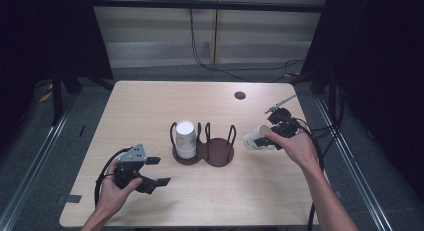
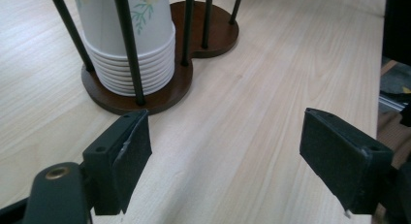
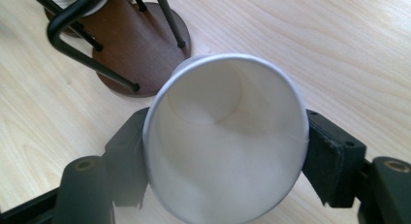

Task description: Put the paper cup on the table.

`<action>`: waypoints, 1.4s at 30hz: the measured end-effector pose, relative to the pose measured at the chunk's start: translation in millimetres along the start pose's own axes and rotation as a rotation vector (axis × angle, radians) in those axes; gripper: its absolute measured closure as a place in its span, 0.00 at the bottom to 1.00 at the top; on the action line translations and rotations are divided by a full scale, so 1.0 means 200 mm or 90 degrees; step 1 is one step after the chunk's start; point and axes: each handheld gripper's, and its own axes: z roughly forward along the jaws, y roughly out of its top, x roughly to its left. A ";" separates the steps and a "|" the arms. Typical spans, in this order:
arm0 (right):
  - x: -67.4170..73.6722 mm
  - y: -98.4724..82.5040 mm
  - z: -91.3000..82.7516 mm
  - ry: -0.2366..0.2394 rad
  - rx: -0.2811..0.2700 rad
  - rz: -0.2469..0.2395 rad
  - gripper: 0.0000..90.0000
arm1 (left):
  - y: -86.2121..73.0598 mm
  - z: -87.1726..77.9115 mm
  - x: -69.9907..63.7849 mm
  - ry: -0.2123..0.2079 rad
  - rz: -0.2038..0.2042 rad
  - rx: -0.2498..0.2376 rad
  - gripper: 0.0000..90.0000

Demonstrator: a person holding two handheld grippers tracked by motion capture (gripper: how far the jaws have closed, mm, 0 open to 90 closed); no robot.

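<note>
- Right hand-held gripper (image 1: 272,136): its jaws clasp a single paper cup (image 3: 225,136) by the sides. The cup lies tipped over, mouth toward this gripper's camera, base pointing toward the rack.
- In the high view the held cup (image 1: 254,139) is above the desk (image 1: 150,101), just to the rack's right and apart from it.
- Rack (image 1: 205,150): a brown two-ring base with black wire posts. The ring nearer the left hand-held gripper carries a stack of cups (image 1: 185,139), upside down and nested. The ring nearer the right hand-held gripper (image 3: 140,44) stands bare.
- Left hand-held gripper (image 1: 152,170): jaws wide apart, nothing between them. It rests low near the desk, aimed at the stack (image 2: 128,44), which lies just ahead of its jaw tips without touching them.
- Judged progress: one cup is off the stack and in hand; the rest remain nested.
- Judged remainder: placing the held cup, possibly in the bare ring beside it, though the destination cannot be confirmed. Further cups may follow in the same manner.
- Risk noted: the cup wall is thin, and a firm squeeze could dent its rim.
</note>
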 end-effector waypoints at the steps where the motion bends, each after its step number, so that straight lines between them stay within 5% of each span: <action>1: 0.00 0.01 0.01 -0.003 0.007 -0.004 0.31 | 0.00 0.00 0.00 0.000 0.001 0.001 0.21; 17: -0.02 0.16 0.15 -0.055 0.156 -0.033 0.29 | 0.00 0.01 -0.03 -0.006 0.012 0.008 0.21; 28: -0.03 0.18 0.24 -0.077 0.215 -0.047 0.27 | 0.00 -0.01 -0.02 -0.017 0.004 -0.002 0.21; 42: -0.04 0.17 0.31 -0.080 0.191 -0.029 0.23 | 0.00 0.00 -0.03 -0.028 0.012 0.002 0.21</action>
